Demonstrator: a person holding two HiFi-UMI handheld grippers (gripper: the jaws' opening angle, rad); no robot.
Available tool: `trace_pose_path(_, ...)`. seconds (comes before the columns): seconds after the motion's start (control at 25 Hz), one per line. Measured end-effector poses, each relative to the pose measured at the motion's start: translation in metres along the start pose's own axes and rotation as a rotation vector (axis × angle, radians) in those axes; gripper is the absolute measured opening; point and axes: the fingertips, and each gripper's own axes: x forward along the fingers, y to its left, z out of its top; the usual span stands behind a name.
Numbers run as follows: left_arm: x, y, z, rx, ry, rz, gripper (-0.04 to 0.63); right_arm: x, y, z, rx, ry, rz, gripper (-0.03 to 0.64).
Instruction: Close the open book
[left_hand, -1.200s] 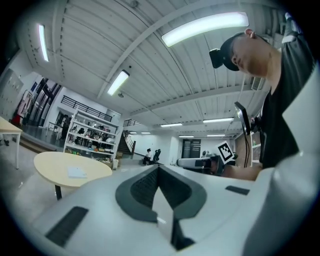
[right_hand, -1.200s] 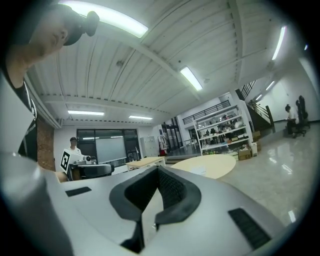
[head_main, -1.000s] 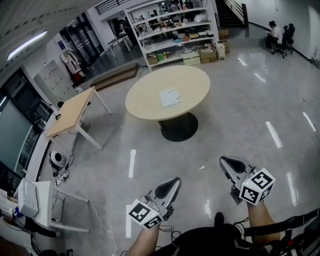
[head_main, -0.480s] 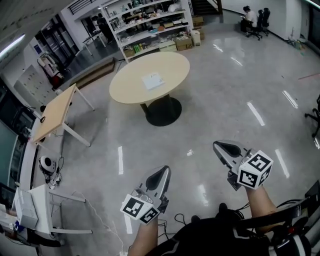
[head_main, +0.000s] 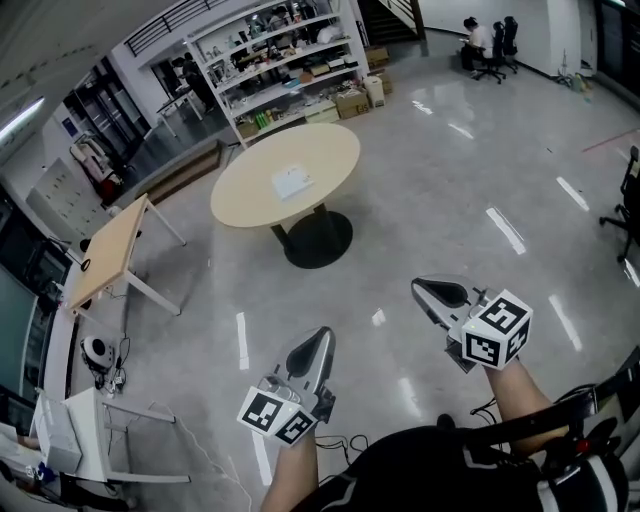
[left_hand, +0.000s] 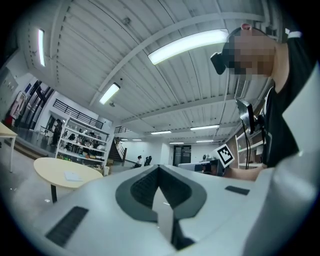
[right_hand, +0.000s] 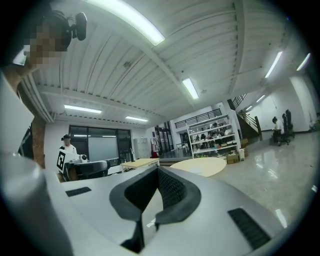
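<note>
Holding the left gripper (head_main: 320, 338) low and near, at the left of the head view, above a polished grey floor (head_main: 420, 200). Pressing its jaws fully together, with nothing gripped between them, as the left gripper view is showing. Holding the right gripper (head_main: 424, 289) beside it to the right, a little farther out and well apart from the left one. Closing those jaws completely too, on nothing at all, going by the right gripper view. Pointing both grippers about level, away from the body and toward the far side of the room. Carrying the left marker cube (head_main: 272, 415) at the near end of the left gripper and the right marker cube (head_main: 497, 330) at the near end of the right one, each just beyond a bare forearm.

Seeing the book (head_main: 291, 182) lying flat near the middle of the round table (head_main: 240, 195), far ahead and slightly left, well apart from both grippers. Appearing only as a small pale rectangle, too small for telling open from shut. Resting the tabletop on a dark pedestal base (head_main: 318, 240).

Showing loaded shelving (head_main: 290, 60) far behind the round table, a rectangular wooden table (head_main: 108, 250) at the left, and a seated person (head_main: 470, 35) at the far right.
</note>
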Motion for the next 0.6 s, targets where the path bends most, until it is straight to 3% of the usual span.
trace_pose_path(0.6,0.024,-0.013,-0.001,0.015,0.005,0.006,-0.003,-0.007,-0.020,0.001,0.000,0.007,0.010,-0.002)
